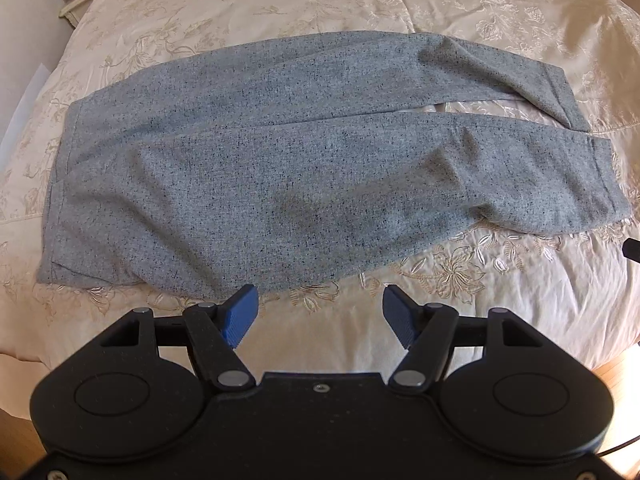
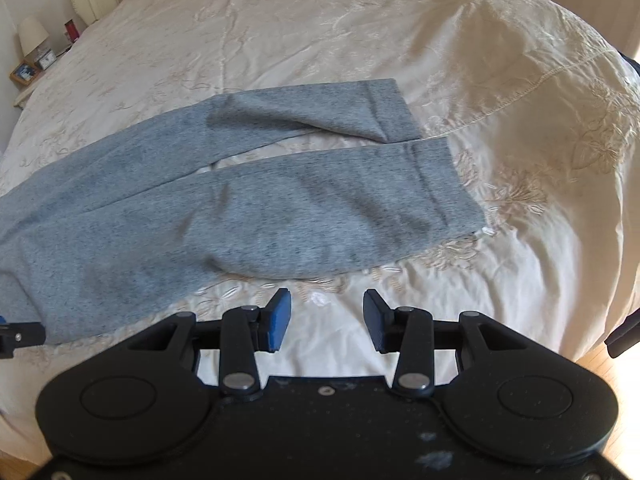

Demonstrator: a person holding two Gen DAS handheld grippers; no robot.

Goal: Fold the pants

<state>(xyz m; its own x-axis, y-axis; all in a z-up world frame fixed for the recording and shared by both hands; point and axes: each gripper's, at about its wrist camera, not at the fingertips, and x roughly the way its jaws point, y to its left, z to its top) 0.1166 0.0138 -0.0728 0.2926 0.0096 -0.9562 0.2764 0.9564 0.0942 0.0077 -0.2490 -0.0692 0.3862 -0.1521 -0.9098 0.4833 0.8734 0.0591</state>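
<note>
Zero folds done so far, as far as I can judge.

Left wrist view: grey pants lie flat and full length on the bed, waistband to your left, both legs running right, cuffs slightly split apart. Your left gripper hovers just short of the near edge of the lower leg, jaws spread wide, nothing between them. A few soft wrinkles near the knee area.

Right wrist view: same pants, cuff end nearer this camera. Your right gripper sits over bare bedspread just beside the near leg, jaws released, empty. The other gripper's tip peeks in at the left edge, by the waist end.

Left to do: everything. Probably bring one leg over the other first, then fold lengthwise. Neither gripper touches cloth yet.
</note>
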